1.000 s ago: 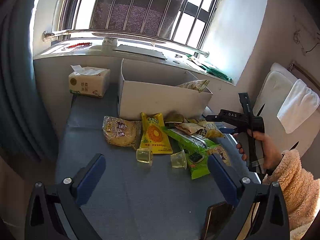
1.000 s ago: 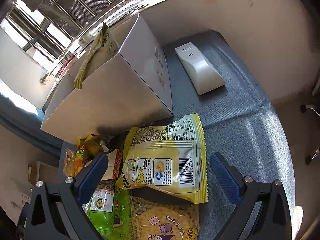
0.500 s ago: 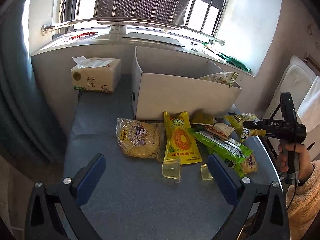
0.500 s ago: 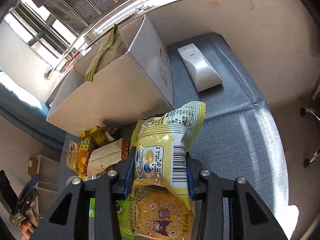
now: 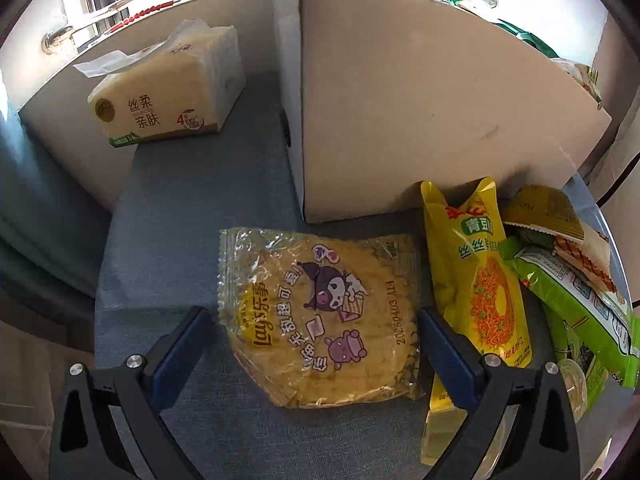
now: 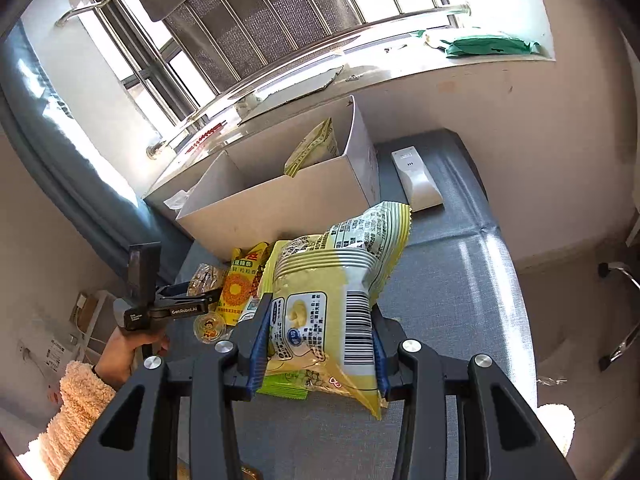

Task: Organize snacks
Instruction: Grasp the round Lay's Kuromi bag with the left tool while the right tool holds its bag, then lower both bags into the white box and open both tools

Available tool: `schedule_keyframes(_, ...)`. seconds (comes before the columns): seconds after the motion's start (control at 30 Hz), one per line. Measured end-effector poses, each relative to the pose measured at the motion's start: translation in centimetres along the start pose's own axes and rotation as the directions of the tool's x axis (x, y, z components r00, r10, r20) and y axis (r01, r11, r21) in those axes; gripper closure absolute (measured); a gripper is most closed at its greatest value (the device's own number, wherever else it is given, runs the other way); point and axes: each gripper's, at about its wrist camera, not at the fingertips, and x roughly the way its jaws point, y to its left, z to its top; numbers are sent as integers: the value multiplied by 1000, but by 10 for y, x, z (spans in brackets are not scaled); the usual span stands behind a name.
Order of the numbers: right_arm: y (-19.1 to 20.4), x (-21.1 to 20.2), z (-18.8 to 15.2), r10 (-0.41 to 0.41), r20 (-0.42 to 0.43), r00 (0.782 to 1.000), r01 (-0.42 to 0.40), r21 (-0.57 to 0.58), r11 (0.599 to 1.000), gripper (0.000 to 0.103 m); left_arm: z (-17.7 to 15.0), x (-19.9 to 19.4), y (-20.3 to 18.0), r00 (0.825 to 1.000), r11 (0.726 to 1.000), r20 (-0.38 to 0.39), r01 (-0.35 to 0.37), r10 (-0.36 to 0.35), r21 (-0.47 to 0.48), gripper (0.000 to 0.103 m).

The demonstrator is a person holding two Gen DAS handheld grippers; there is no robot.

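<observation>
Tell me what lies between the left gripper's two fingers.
In the left wrist view, the clear Lay's chip bag lies flat on the blue cloth between the open left gripper's fingers, not yet gripped.

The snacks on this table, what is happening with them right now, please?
A person is sorting snacks with a handheld claw in each hand. The right claw is shut on a pale yellow snack bag, lifted above the table in front of the open white box, where one packet already stands. The left claw is open and straddles the Lay's chip bag, which lies flat on the blue table. Several other packets lie beside the box, not yet put away.
</observation>
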Motion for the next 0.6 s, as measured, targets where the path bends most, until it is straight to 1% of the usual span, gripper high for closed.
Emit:
schedule_keyframes(0.07, 4, -2, -5, 4, -1, 1000, -4, -10, 1000, 58, 0, -4, -1, 1000, 1000, 15, -7, 7, 12, 15)
schedule_keyframes(0.1, 5, -5, -9, 7, -1, 1000, -7, -18, 1000, 58, -1, -7, 1, 1000, 1000, 19, -1, 0, 4, 24)
schedule_keyframes(0.17, 9, -4, -12, 11, -4, 1000, -11, -29, 1000, 58, -3, -13, 5, 999, 999, 11, 32, -32, -12, 24)
schedule_keyframes(0.3, 16, 3, -15, 22, -12, 1000, -23, -50, 998, 58, -14, -44, 15, 993, 997, 94, 72, -69, -26, 25)
schedule_keyframes(0.4, 23, 10, -13, 39, -20, 999, -40, -58, 997, 58, -19, -85, 15, 976, 993, 187, 117, -110, -27, 25)
schedule_keyframes(0.47, 30, 14, -6, 41, -20, 999, -42, -75, 996, 58, -15, -111, 12, 961, 990, 244, 142, -132, -21, 25)
schedule_keyframes(0.6, 47, 20, 23, 70, -4, 998, -70, -106, 992, 58, 16, -152, -2, 920, 977, 336, 215, -200, -8, 25)
